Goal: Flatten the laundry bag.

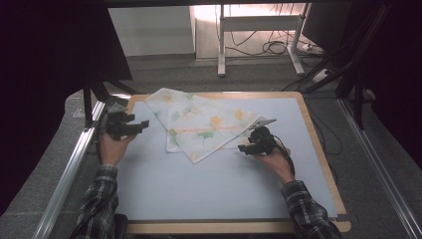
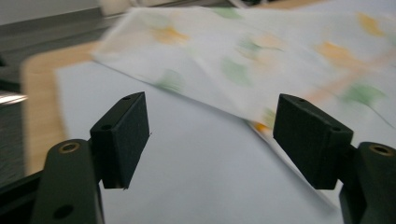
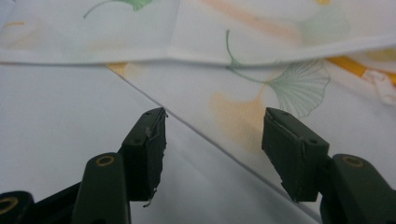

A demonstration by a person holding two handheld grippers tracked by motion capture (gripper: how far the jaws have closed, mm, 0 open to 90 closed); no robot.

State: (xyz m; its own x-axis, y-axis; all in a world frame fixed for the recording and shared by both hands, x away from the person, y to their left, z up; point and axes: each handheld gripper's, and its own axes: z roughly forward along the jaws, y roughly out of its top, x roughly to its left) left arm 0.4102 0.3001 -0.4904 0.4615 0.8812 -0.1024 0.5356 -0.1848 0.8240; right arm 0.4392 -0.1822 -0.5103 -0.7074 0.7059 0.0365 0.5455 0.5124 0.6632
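- Black jaws of the right gripper stand partly open with nothing between them. Their tips sit just by the edge of the cloth, and the right-hand jaw looks to be over that edge.
- Cloth is the thing being worked on. It is white with green and orange leaf prints, partly folded, and it lies on the far middle part of the pale mat on the table.
- Left gripper is over the left side of the mat, apart from the cloth. Its jaws stand wide open and hold nothing.
- My guess is that the step now is to get a new hold on the cloth for the next fold.
- To do it well, slide the lower right jaw flat along the mat, so it goes under just the edge you want (not under all the layers).
- Close gently and only when the cloth is well between the pads.
- Bring the left gripper to a matching corner. The left gripper view is blurry, so I cannot tell which corner is nearest.
- Lift both sides together and keep the cloth a bit tight, so it does not sag or crease.
- Watch the folded part, as a quick tug could pull it open.
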